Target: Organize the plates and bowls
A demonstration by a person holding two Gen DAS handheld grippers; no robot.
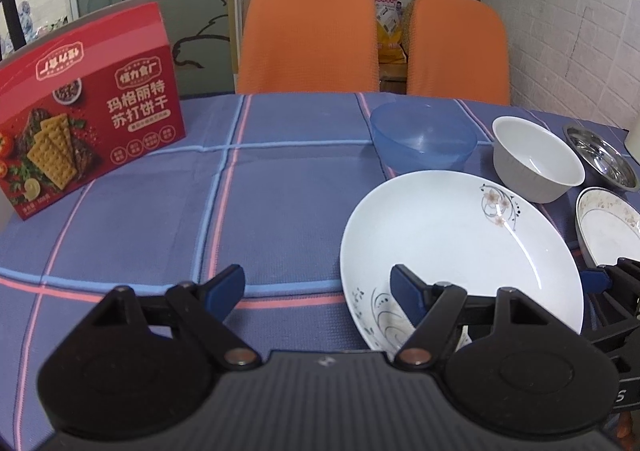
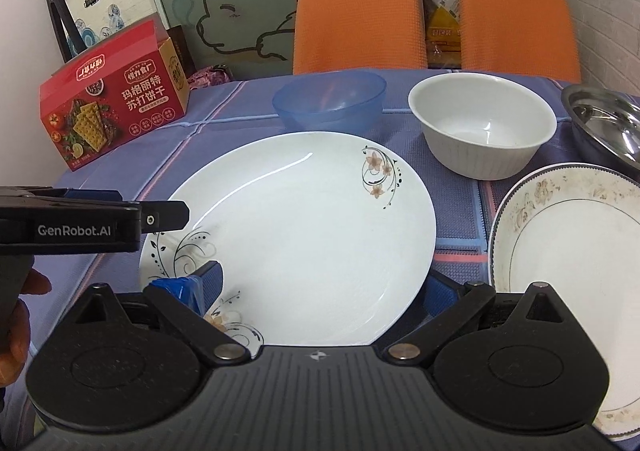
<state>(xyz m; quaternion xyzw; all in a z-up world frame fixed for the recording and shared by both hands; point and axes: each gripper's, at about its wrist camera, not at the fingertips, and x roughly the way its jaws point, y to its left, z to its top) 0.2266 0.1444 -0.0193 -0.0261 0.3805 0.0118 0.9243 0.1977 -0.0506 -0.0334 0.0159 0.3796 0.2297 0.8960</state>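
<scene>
- My right gripper (image 2: 320,287) has its jaws spread wide at the near rim of the large white flower-patterned plate (image 2: 296,227), 1 finger over the rim on the left and 1 just outside it on the right; nothing is held yet.
- My left gripper (image 1: 318,289) also has its jaws open and empty, its right finger hanging over the same plate's near left edge, its left finger over the blue checked tablecloth (image 1: 160,219).
- Behind the plate on the table sit the translucent blue plastic bowl (image 2: 330,101) and the white ceramic bowl (image 2: 482,123); a smaller gold-trimmed plate (image 2: 568,235) lies to the right, with a stainless steel dish (image 2: 604,123) behind it.
- Risk 1: both grippers crowd 1 rim, so I judge they could knock each other as I close.
- Risk 2: the glazed plate looks slippery; a shallow pinch on the edge could let it tip and drop onto the smaller plate.
- Risk 3: a wide swing left could hit the red cracker box (image 2: 116,111).
</scene>
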